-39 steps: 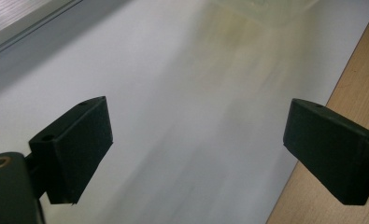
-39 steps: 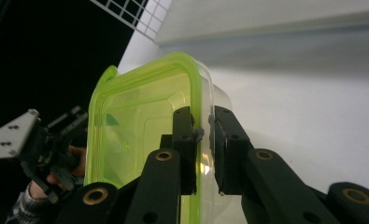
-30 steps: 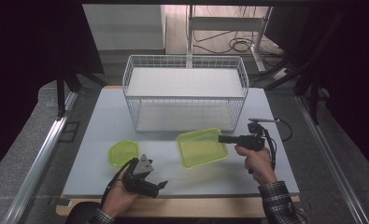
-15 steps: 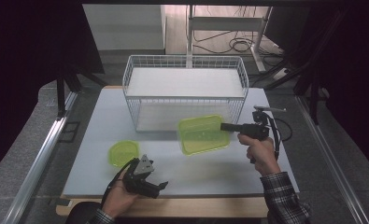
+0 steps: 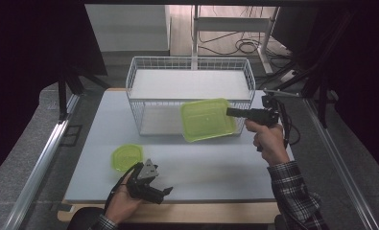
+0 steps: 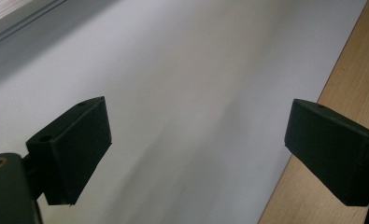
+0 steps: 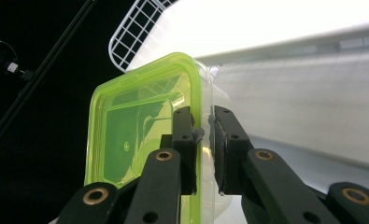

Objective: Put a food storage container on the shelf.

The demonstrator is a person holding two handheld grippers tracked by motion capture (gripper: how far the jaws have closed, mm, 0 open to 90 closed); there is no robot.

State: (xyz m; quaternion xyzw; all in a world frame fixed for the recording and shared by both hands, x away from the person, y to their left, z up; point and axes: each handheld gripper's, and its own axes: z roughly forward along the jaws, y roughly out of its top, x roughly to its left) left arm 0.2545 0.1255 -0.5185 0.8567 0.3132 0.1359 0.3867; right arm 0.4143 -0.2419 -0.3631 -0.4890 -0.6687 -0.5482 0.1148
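A rectangular lime-green plastic container [image 5: 207, 120] hangs in the air in front of the white wire basket [image 5: 189, 64], roughly level with its front wall. My right gripper [image 5: 229, 112] is shut on the container's right rim, held out level from the right. In the right gripper view the container [image 7: 140, 130] stands on edge, its rim pinched between the two black fingers [image 7: 184, 140]. A small round green lid [image 5: 127, 156] lies on the grey mat at the front left. My left gripper [image 5: 167, 194] rests open near the table's front edge, its fingers [image 6: 74, 144] wide apart over bare mat.
The wire basket stands at the back middle of the grey mat [image 5: 216, 172]. A wooden table edge [image 6: 341, 84] runs along the front. Metal rails [image 5: 43, 158] flank the table on both sides, and cables [image 5: 240, 45] lie on the floor behind.
My right gripper has lifted the green container off the mat and carried it up and back toward the basket front. The left gripper has stayed put.
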